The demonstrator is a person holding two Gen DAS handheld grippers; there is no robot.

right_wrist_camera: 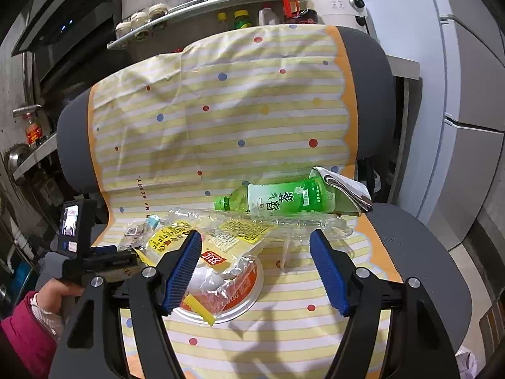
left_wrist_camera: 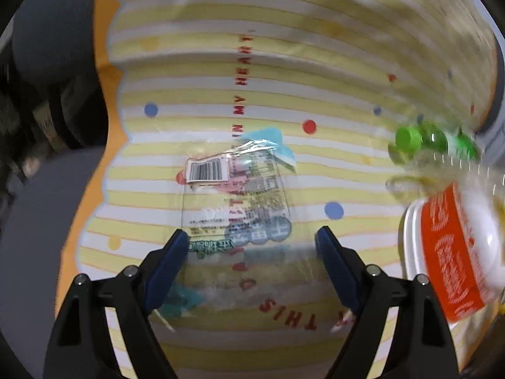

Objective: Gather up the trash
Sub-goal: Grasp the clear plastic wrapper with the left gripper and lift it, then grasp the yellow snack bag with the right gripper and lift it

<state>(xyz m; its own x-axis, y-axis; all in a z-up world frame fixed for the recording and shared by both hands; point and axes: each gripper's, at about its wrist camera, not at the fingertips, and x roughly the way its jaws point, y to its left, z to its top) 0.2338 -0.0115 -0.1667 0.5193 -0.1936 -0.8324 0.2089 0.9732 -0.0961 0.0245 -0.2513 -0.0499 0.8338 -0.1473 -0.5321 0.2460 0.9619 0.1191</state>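
Left gripper (left_wrist_camera: 252,246) (jaws apart) over clear wrapper (left_wrist_camera: 235,199)

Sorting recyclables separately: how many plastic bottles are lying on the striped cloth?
2: a green tea bottle lying on its side toward the back of the striped cloth, and a crushed clear bottle just in front of it. The wrappers could hide others.

Wrapper (left_wrist_camera: 236,195) clear glossy plastic; cloth (right_wrist_camera: 221,120) matt, striped.
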